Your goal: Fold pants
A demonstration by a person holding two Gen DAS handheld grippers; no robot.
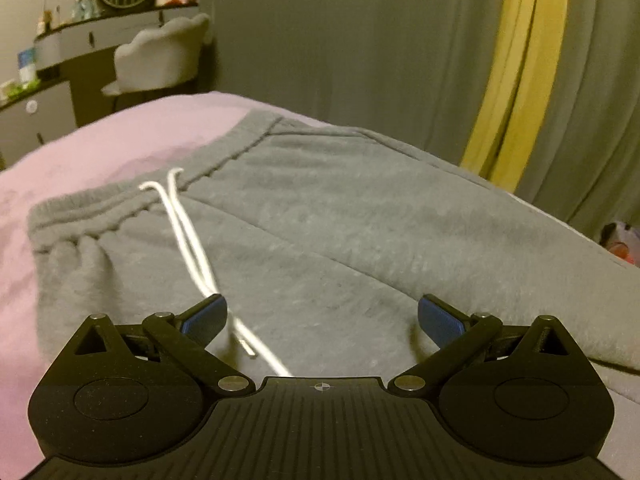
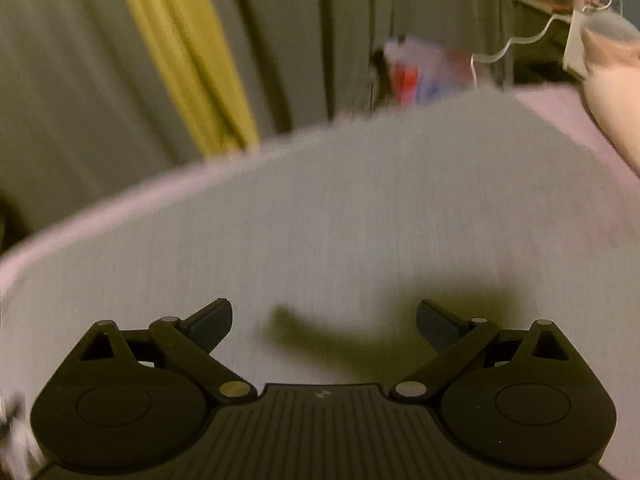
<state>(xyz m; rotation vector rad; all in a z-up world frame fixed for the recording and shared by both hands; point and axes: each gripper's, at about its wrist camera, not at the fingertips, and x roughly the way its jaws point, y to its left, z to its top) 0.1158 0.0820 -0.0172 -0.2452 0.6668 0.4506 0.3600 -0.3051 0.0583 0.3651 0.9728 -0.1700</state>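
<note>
Grey sweatpants (image 1: 320, 216) lie flat on a pink bed (image 1: 120, 140), waistband (image 1: 132, 196) toward the far left. A white drawstring (image 1: 192, 248) runs from the waistband down toward my left gripper (image 1: 322, 316), which is open and empty just above the fabric near the crotch area. In the blurred right wrist view the grey pants (image 2: 340, 208) fill the middle, and my right gripper (image 2: 324, 320) is open and empty above them, casting a shadow on the cloth.
Grey curtains with a yellow strip (image 1: 516, 80) hang behind the bed. A dresser with a chair (image 1: 160, 56) stands at the far left. A pink pillow-like shape (image 2: 612, 100) and a white cable (image 2: 520, 40) sit at the right.
</note>
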